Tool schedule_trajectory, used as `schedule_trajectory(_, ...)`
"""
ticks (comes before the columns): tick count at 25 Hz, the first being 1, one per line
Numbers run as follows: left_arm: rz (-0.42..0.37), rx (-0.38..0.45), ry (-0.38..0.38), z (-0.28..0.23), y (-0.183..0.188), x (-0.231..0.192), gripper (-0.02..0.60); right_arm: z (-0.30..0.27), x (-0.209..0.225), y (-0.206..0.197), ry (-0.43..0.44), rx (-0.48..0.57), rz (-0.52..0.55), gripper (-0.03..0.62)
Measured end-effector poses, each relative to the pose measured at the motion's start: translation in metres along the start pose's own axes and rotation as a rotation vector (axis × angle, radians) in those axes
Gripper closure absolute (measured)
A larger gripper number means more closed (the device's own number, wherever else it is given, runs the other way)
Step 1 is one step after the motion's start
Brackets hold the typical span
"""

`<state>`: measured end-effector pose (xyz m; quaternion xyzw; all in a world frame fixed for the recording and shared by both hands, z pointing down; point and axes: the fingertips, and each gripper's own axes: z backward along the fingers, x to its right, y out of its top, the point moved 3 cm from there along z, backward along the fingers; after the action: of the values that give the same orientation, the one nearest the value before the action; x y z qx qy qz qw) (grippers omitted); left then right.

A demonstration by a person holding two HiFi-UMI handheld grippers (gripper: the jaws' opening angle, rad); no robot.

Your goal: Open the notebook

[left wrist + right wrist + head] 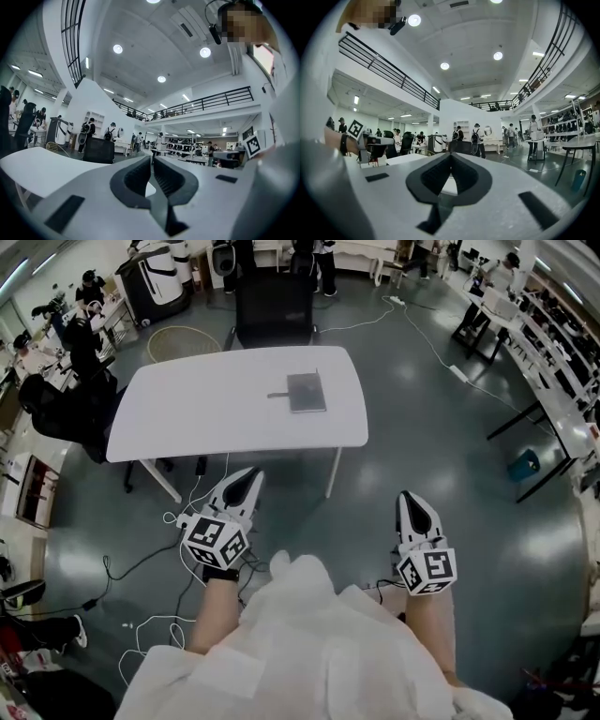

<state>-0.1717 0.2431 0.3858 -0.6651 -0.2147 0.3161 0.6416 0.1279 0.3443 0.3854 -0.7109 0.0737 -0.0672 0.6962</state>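
Closest in, the left gripper (246,480) and the right gripper (412,504) are held out level in front of the person's white top (309,643). They are well apart from each other, over the grey floor (497,531) and short of the table (206,413). Each gripper's own view shows its jaws pressed together at the tips with nothing between them, so both are empty. Beyond them, on the right half of the white table, lies the notebook (307,392), flat with its grey cover shut. A thin dark thing (277,395) pokes out at its left side, too small to identify. A black chair (274,306) stands behind the table. By my reading the task has hardly begun: neither gripper is near the notebook, and everything is left to do, from reaching the table to catching the cover's edge and turning it over.
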Motion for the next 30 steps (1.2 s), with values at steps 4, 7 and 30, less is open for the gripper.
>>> schedule_trajectory(4, 0.005, -0.008, -0.002, -0.025, -0.008, -0.010, 0.561, -0.018, 0.011, -0.007, 0.003, -0.016, 0.005, 0.591)
schedule_trajectory(7, 0.019, -0.014, 0.007, -0.046, -0.017, -0.025, 0.560, -0.039, 0.023, -0.012, 0.001, -0.026, 0.003, 0.591)
schedule_trajectory(30, 0.095, -0.065, -0.023, -0.291, -0.041, -0.197, 0.560, -0.330, 0.140, 0.003, 0.007, -0.020, 0.002, 0.591)
